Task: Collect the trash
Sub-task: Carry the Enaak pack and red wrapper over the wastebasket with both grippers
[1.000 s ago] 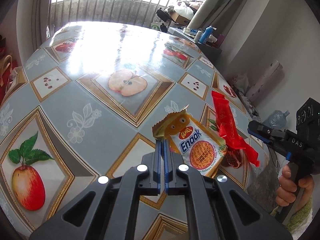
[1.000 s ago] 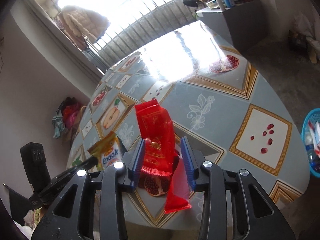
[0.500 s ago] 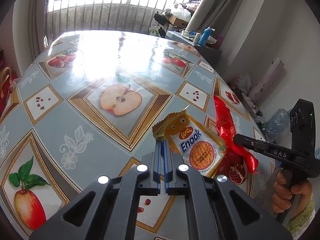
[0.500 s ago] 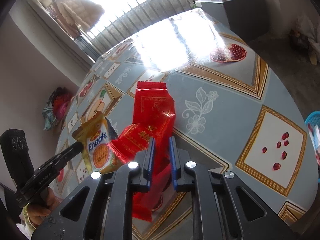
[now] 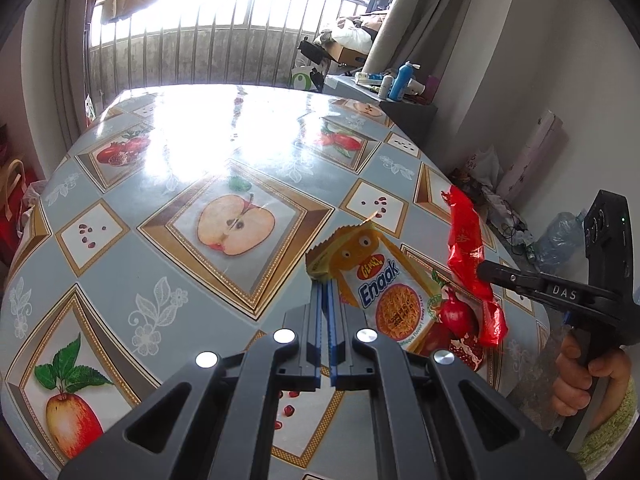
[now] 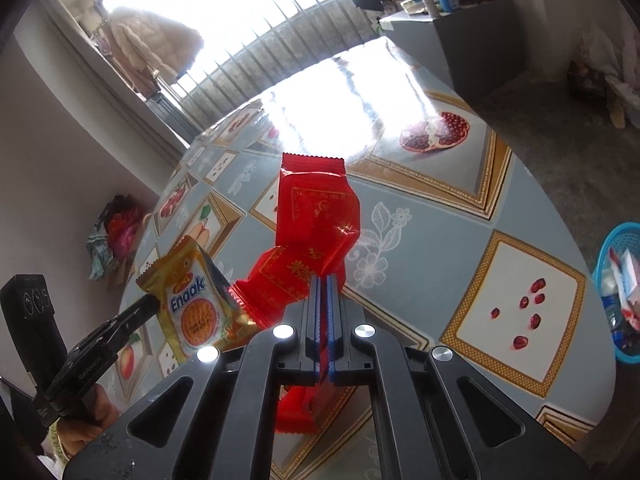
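My left gripper is shut on the edge of a yellow Enaak snack wrapper and holds it above the table. The wrapper also shows in the right wrist view, held by the left gripper. My right gripper is shut on a crumpled red wrapper, lifted off the table. In the left wrist view the red wrapper hangs from the right gripper at the right.
The table has a glossy grey cloth with fruit pictures. A blue basket with trash stands on the floor beyond the table's right edge. A dark cabinet with bottles stands behind the table. A barred window is at the back.
My right gripper has closed on the red wrapper and lifted it off the table. Both grippers have risen, with the left still holding the Enaak wrapper.
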`<state>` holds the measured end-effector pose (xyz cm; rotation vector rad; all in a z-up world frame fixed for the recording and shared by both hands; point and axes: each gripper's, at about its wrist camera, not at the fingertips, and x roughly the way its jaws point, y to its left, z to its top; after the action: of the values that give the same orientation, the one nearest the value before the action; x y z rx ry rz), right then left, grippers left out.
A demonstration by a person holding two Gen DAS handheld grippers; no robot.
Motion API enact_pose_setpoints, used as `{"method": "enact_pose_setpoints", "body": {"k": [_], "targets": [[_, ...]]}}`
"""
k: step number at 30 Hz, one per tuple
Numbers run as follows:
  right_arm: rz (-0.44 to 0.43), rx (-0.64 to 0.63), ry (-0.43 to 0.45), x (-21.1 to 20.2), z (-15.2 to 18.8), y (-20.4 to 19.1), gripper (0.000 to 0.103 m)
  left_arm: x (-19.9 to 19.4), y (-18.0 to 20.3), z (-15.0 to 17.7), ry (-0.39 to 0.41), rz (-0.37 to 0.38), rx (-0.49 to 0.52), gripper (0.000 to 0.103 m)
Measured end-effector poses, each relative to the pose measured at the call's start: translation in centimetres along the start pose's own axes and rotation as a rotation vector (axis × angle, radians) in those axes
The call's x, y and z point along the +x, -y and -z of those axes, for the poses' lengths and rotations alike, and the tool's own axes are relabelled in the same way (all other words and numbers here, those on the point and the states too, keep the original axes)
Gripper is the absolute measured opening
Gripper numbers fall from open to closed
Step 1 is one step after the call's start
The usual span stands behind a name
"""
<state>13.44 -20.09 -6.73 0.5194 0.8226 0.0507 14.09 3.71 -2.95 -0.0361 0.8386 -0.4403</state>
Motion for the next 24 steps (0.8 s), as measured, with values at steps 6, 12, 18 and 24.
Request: {"method": "enact_pose_setpoints", "body": {"k": [6,12,18,24], "targets": [[-0.006,0.044,0.09,-3.7,-0.9,1.6,0.0,-1.3,1.0,-1.3,0.036,0.03,0.016,0.002],[0.06,0.112,0.248,-10.3,-1.6,5.0,0.0,-2.4,4.1,-4.1,0.095,0.126,0.064,0.002],[0.201,0.259,0.407,-17.3,-0.1,11.9,0.0,-0.8,12.0,-7.8,0.079,0.276,0.191,0.002],[0.366,0.43,0.48,-21.3,3.3,19.6,0.0,3.7,23.1,-9.1,-0.026,0.42,0.341,0.002]]}}
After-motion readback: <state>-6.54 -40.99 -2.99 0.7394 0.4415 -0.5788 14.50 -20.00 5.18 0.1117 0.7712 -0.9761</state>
